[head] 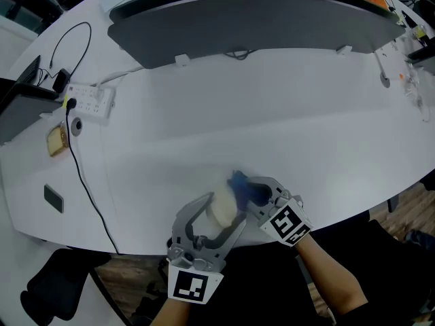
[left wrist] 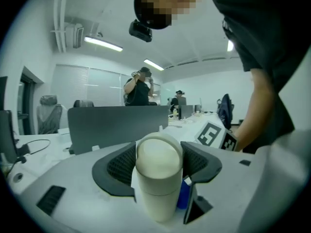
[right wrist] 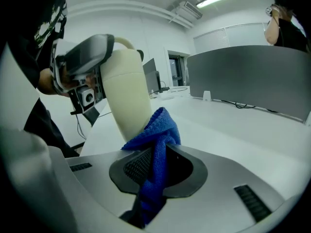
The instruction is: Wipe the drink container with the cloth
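Drink container (left wrist: 156, 178): cream cylinder with a domed cap. Held over the near edge of the white table (head: 272, 128), clamped at the cap end by the left gripper (head: 219, 208), jaws spread wide and pressed to both sides. Long axis leaning, cap end toward the left gripper, lower end toward the right one. Base hidden; contact with the table not determinable.

Cloth (right wrist: 154, 144): blue, bunched, pinched between the nearly closed jaws of the right gripper (right wrist: 156, 165), folded tip touching the container's lower side. Set just to the container's right in the head view, the nearer tool for wiping.

Right forearm entering from the lower right, gripper slanted downward; left gripper close to level.

Next move, by judgement: cloth drawn lengthwise along the leaning wall.
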`<move>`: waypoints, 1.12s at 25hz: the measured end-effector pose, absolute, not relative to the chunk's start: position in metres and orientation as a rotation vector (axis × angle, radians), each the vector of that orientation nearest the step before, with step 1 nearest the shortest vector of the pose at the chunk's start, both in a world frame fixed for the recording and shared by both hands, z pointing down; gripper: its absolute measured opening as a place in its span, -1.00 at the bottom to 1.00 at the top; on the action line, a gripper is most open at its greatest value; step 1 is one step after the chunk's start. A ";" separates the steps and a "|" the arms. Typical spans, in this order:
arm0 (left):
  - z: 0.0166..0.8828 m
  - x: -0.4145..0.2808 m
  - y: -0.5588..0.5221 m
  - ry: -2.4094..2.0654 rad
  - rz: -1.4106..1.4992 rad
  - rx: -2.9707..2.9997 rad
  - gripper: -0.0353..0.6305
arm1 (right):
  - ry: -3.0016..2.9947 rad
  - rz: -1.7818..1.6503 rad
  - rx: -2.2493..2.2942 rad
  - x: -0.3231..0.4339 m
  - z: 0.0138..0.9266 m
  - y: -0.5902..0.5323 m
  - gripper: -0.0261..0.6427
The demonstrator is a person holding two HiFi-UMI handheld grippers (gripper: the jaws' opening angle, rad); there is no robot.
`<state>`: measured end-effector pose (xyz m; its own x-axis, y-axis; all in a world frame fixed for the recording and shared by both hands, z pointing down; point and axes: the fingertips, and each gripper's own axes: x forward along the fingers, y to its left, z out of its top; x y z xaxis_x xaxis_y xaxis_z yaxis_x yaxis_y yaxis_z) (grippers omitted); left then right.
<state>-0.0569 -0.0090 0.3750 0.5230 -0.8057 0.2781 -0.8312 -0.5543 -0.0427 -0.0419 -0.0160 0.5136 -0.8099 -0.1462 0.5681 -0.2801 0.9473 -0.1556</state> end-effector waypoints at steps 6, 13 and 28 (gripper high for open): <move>0.373 -0.045 -0.004 -0.957 0.415 2.904 -0.04 | -2.662 0.316 0.395 -0.034 0.466 -0.025 -0.79; 0.373 -0.045 -0.005 -0.921 0.368 2.907 -0.04 | -2.862 0.213 0.425 -0.037 0.368 -0.030 -0.79; 0.375 -0.046 -0.005 -0.949 0.329 2.872 -0.04 | -2.490 0.214 0.306 -0.048 0.514 -0.030 -0.79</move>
